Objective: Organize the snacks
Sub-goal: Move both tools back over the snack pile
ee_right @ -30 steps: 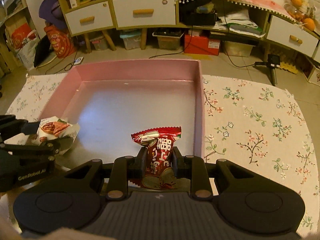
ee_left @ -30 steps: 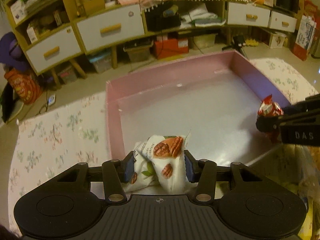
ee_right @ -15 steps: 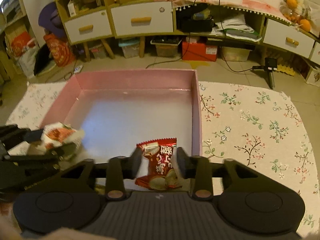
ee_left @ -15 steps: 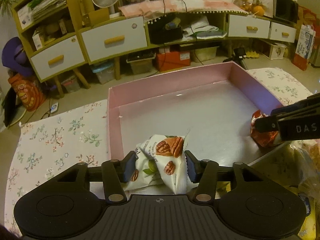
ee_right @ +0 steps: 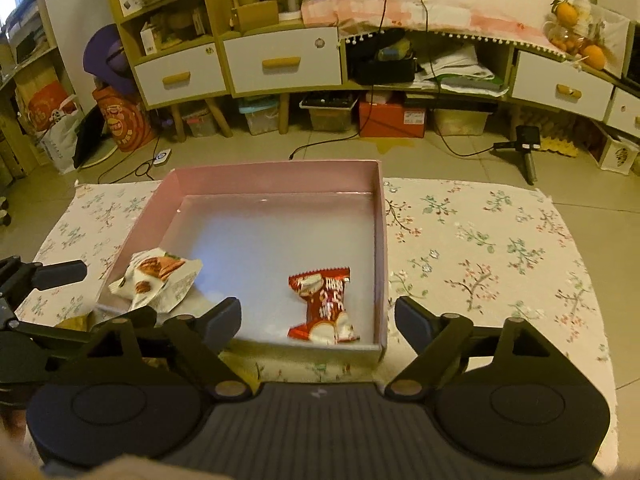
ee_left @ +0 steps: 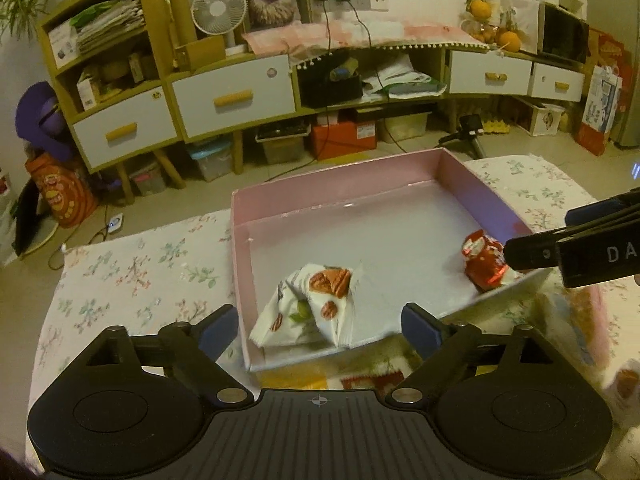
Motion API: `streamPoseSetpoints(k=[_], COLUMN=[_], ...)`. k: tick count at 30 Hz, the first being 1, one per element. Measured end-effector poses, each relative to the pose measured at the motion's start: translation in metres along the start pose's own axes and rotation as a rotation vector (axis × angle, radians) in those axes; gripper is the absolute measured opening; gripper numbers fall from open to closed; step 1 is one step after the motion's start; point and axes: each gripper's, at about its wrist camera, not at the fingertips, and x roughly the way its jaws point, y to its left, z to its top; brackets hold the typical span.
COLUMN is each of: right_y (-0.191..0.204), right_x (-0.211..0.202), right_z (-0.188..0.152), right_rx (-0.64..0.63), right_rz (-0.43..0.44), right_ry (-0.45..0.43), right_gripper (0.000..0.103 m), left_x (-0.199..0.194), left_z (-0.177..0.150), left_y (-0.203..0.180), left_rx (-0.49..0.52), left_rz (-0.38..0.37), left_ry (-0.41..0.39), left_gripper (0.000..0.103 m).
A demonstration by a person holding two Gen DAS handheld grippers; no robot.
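A pink box [ee_left: 340,184] [ee_right: 380,240] stands on a floral cloth. A white pecan snack packet [ee_left: 312,308] [ee_right: 156,280] lies in its near left corner. A red snack packet [ee_left: 486,264] [ee_right: 326,304] lies near its right wall. My left gripper [ee_left: 318,330] is open and empty, just behind the white packet. My right gripper [ee_right: 318,322] is open and empty, just behind the red packet. The right gripper's finger [ee_left: 560,248] shows beside the red packet in the left wrist view. The left gripper's finger [ee_right: 48,276] shows at the left in the right wrist view.
More snack packets [ee_left: 576,332] lie on the cloth in front of the box, blurred and partly hidden. The floral cloth [ee_right: 480,248] stretches to the right of the box. Cabinets with drawers [ee_right: 280,64] and floor clutter stand beyond the table.
Both grippers have opened and pulled back. The white packet and the red packet have been let go and now lie in the box.
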Motion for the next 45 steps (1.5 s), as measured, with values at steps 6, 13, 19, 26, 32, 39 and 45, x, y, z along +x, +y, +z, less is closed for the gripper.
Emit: streamPoseSetpoints(k=[6, 13, 19, 26, 32, 39, 45], right_y=[0.001, 0.004, 0.002, -0.002, -0.009, -0.004, -0.002], right_x=[-0.018, -0.035, -0.044, -0.049, -0.05, -0.051, -0.042], right_z=[-0.012, -0.029, -0.047, -0.069, -0.087, -0.101, -0.112], right_rx=[-0.017, -0.04, -0.02, 0.01, 0.061, -0.053, -0.127], right_rz=[-0.01, -0.029, -0.044, -0.051, -0.066, -0.021, 0.051], right_ry=[-0.008, 0.009, 0.032, 0.05, 0.067, 0.01, 0.012], right_gripper=[0.091, 0.095, 0.097, 0.098, 0.098, 0.099, 0.099], left_x=[-0.023, -0.046, -0.062, -0.068, -0.066, -0.062, -0.052], left_z=[-0.016, -0.038, -0.06, -0.084, -0.108, -0.129, -0.133], left_y=[0.004, 0.013, 0.017, 0.021, 0.018, 0.021, 0.027], left_rx=[-0.028, -0.074, -0.085, -0.076, 0.043, 0.128, 0.147], left_rz=[-0.01, -0.011, -0.013, -0.002, -0.013, -0.091, -0.156], left_ry=[0.005, 0.028, 0.056, 0.068, 0.055, 0.024, -0.024], left_gripper=[0.094, 0.097, 0.097, 0.097, 0.097, 0.097, 0.096])
